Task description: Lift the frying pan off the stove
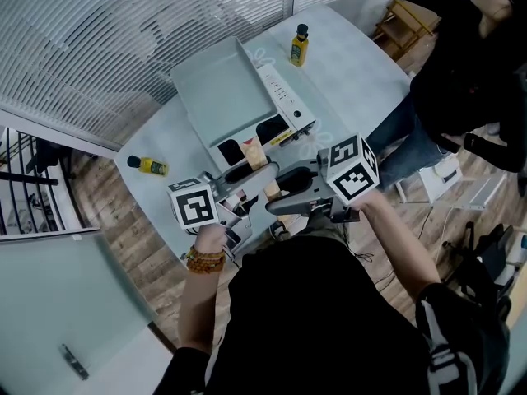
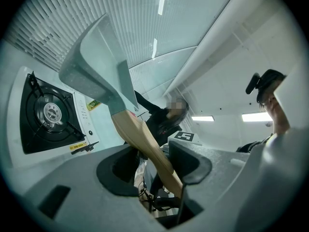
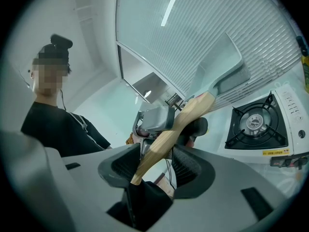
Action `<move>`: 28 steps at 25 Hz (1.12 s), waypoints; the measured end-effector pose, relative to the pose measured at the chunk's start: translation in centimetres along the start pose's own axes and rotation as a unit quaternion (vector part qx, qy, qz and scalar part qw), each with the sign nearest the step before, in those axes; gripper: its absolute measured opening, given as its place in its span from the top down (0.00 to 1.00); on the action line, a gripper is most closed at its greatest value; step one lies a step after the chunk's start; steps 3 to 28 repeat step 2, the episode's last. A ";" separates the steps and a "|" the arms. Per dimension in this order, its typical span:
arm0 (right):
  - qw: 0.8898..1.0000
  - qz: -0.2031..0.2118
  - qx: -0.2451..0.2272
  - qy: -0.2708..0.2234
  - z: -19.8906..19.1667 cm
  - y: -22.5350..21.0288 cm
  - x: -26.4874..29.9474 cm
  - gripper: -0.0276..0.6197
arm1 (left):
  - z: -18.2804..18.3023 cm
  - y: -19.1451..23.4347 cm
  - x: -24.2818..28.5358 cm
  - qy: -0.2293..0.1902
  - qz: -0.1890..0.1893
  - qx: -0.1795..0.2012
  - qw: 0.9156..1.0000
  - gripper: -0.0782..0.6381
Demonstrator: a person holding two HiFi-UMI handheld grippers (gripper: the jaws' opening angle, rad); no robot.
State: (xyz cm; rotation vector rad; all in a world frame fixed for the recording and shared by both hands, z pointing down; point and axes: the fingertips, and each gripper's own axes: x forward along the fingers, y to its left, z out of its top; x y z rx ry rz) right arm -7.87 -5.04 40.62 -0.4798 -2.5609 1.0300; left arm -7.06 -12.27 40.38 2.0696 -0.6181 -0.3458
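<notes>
Clamping left gripper (image 2: 155, 164) and right gripper (image 3: 152, 161) on pale wooden handle (image 2: 144, 138), holding square grey frying pan (image 1: 222, 89) above white stove (image 2: 48, 112), 12 o'clock.

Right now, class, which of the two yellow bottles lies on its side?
The yellow bottle at the left edge of the table; the other bottle stands upright beyond the stove.
</notes>
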 end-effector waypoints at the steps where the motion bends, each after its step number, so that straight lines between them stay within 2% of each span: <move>1: 1.000 0.000 0.001 0.000 0.0 0.0 0.0 0.65 | 0.0 0.0 0.0 0.000 0.000 -0.001 1.000 0.61; 28: 1.000 0.000 0.001 -0.001 -0.1 0.0 0.0 0.65 | -0.1 0.1 0.0 0.000 0.000 -0.001 1.000 0.61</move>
